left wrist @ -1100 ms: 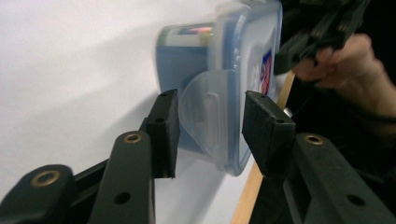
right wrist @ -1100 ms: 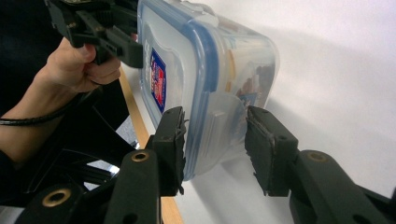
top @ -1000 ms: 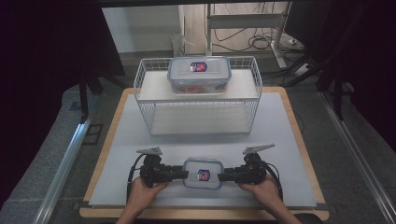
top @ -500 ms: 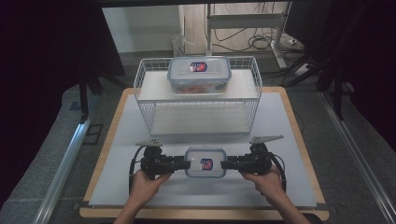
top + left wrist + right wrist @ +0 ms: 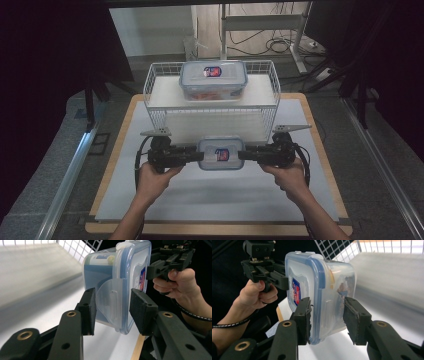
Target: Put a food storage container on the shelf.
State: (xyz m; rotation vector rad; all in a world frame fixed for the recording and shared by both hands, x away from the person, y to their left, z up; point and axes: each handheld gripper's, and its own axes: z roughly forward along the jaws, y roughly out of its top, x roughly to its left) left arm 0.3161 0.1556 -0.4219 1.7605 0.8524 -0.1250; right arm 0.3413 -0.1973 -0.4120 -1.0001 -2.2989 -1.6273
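Small lidded container [image 5: 220, 154] is clear of the tabletop [image 5: 215, 200], held level between both claws just near of the wire rack [image 5: 155, 112]. Left claw [image 5: 194, 156] is part-closed on its left end, pads either side of the lid clip; right claw [image 5: 246, 154] is part-closed on the right end, likewise. Long axis runs left-right, claws opposed along it, so load is shared evenly between the hands. Rack's top shelf lies farther off and higher, with a larger container [image 5: 214, 80] sitting at its centre. Likely next move: up and away onto that shelf or on top of that container; tilt is the risk if one hand leads.
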